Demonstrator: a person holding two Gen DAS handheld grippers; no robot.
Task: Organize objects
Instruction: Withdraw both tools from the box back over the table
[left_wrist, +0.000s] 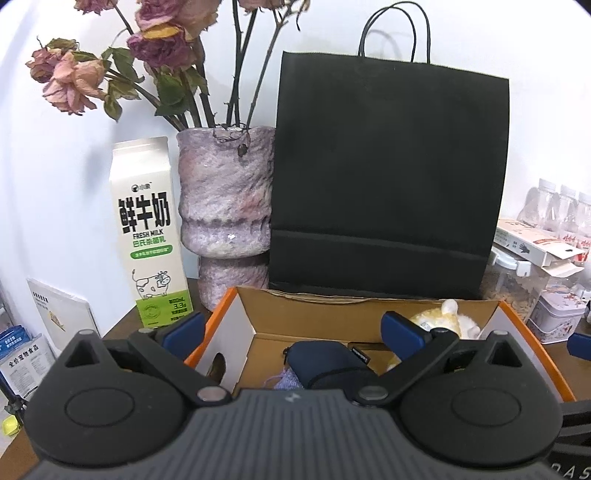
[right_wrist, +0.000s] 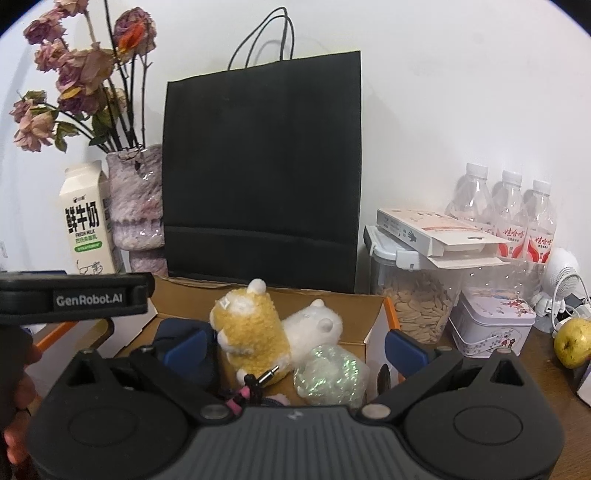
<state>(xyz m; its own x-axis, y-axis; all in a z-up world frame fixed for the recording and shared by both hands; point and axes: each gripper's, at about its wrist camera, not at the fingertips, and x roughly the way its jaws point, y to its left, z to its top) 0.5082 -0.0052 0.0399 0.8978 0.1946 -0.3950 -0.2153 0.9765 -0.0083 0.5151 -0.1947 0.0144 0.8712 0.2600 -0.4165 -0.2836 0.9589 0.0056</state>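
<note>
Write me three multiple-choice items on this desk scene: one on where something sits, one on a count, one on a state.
1. Where is the yellow plush toy?
A. On the milk carton
B. In the cardboard box
C. In the black paper bag

2. How many water bottles stand at the wall?
A. One
B. Three
C. Five

3. How is the right gripper?
A. Open, holding nothing
B. Shut on the toy
C. Shut on the apple

Answers: 1 B, the toy lies between the box walls. 2 B, three white caps show. 3 A, its blue pads stand wide apart.
</note>
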